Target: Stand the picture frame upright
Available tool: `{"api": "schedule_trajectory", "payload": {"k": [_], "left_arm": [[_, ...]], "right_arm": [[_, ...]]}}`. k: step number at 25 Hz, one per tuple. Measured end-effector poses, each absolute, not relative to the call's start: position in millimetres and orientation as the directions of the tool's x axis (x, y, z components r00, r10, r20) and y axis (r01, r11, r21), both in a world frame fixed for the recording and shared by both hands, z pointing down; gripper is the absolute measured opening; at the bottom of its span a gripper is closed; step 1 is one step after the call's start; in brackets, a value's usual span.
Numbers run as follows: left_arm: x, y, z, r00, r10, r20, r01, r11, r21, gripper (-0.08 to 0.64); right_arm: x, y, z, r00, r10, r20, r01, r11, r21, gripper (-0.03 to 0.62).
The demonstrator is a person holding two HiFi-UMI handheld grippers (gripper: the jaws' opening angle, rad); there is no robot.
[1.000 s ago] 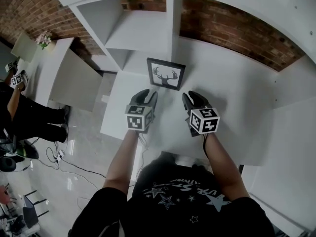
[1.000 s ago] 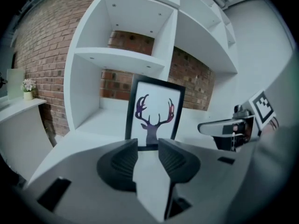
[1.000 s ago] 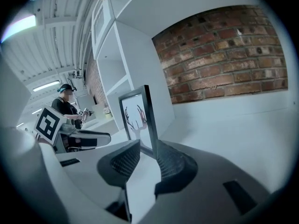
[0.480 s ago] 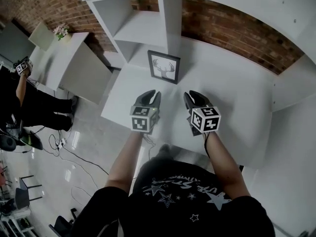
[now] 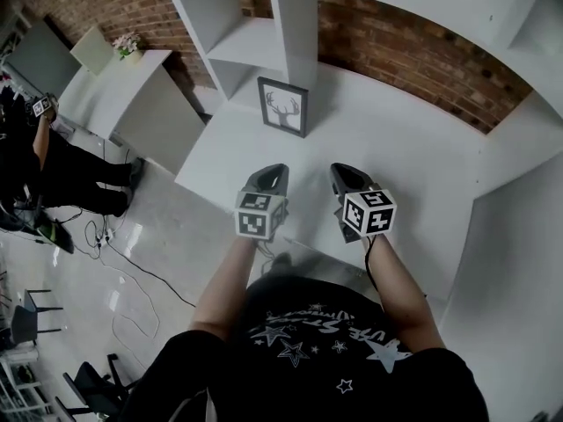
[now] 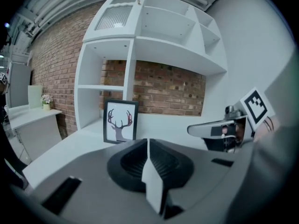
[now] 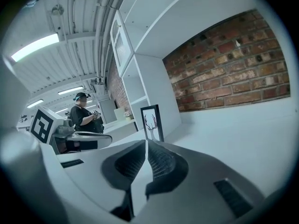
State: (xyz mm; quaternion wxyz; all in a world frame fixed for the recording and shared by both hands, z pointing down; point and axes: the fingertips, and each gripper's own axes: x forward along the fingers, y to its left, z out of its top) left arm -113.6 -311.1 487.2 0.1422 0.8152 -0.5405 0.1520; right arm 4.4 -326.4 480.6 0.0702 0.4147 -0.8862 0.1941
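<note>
The black picture frame [image 5: 283,106] with a deer-antler print stands upright on the white table [image 5: 396,156], near the foot of the shelf unit. It also shows ahead in the left gripper view as the frame [image 6: 120,121] and in the right gripper view as the frame [image 7: 152,122]. My left gripper [image 5: 273,173] and right gripper [image 5: 346,172] hover side by side over the table's near part, well short of the frame. Both sets of jaws are closing and meet with nothing between them, as seen on the left gripper [image 6: 147,142] and the right gripper [image 7: 146,143].
A white shelf unit [image 5: 251,33] rises behind the frame against a brick wall [image 5: 405,47]. The table's left edge [image 5: 198,161] drops to the floor. A person [image 5: 62,170] stands at far left beside a white counter with flowers [image 5: 129,42].
Both grippers' jaws have closed from open. The grippers sit a little farther back from the frame in the head view. The frame itself has stayed upright.
</note>
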Motion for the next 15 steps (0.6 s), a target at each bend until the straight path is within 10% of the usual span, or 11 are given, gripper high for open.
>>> {"api": "schedule_trajectory", "payload": {"k": [15], "left_arm": [[-69.9, -194.7, 496.0, 0.298, -0.862, 0.409, -0.951, -0.307, 0.046, 0.020]], "right_arm": [[44.7, -230.9, 490.1, -0.748, -0.600, 0.285, -0.664, 0.670, -0.333, 0.020]]}}
